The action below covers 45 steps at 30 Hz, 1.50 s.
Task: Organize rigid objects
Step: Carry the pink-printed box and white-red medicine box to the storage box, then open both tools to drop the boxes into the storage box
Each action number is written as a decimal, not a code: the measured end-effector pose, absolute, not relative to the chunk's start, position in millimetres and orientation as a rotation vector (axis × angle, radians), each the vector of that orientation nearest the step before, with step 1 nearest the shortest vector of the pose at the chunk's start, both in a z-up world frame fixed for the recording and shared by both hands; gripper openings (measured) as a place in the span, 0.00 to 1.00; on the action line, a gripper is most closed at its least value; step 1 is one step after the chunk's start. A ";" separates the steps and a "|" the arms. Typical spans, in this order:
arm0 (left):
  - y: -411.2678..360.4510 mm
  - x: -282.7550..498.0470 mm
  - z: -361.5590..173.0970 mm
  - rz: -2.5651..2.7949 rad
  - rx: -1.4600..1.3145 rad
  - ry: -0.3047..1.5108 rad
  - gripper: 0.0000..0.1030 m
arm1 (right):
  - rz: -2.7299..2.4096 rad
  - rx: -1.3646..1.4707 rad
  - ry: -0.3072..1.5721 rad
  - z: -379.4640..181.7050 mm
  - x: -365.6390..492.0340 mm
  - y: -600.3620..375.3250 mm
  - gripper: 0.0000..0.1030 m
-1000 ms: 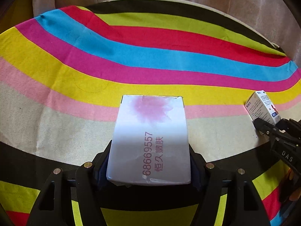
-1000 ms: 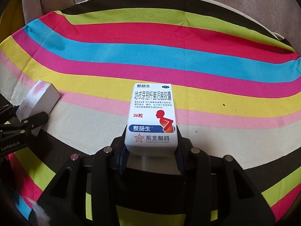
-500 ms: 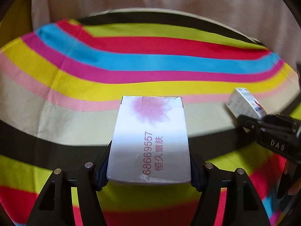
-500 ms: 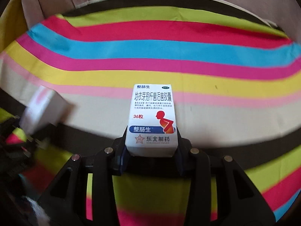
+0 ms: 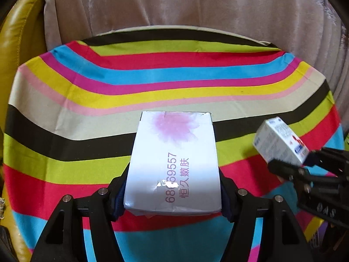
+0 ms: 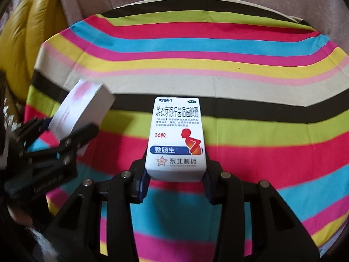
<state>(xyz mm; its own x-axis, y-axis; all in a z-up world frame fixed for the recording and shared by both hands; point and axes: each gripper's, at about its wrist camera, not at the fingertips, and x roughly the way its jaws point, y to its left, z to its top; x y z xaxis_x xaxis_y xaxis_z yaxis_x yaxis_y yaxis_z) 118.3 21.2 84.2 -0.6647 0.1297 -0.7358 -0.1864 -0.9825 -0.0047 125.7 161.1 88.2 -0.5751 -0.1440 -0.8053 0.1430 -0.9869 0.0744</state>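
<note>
Two tools held side by side above a striped cloth (image 5: pixel 165 80), each carrying a carton clear of it. The left tool (image 5: pixel 173 198) clamps a white box with a pink flower (image 5: pixel 174 159) between its fingers, level and pointing forward. The right tool (image 6: pixel 175 175) grips a white medicine box (image 6: pixel 176 137), upright label facing the camera. In each view the neighbouring tool is cut off at the frame edge and blurred; its box tilts. Pale curtain (image 5: pixel 174 2) and yellow cushion (image 6: pixel 24 32) lie behind.
</note>
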 end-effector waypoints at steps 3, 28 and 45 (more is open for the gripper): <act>33.5 133.4 97.4 2.710 -1.137 0.129 0.65 | -2.663 1.344 0.018 101.3 155.4 173.5 0.43; 323.5 363.6 178.3 1.948 -0.759 0.398 0.72 | -3.125 1.520 -0.324 142.5 461.0 401.9 0.48; 362.4 379.6 153.7 1.993 -0.801 0.524 1.00 | -3.131 1.639 -0.519 113.2 486.3 421.1 0.71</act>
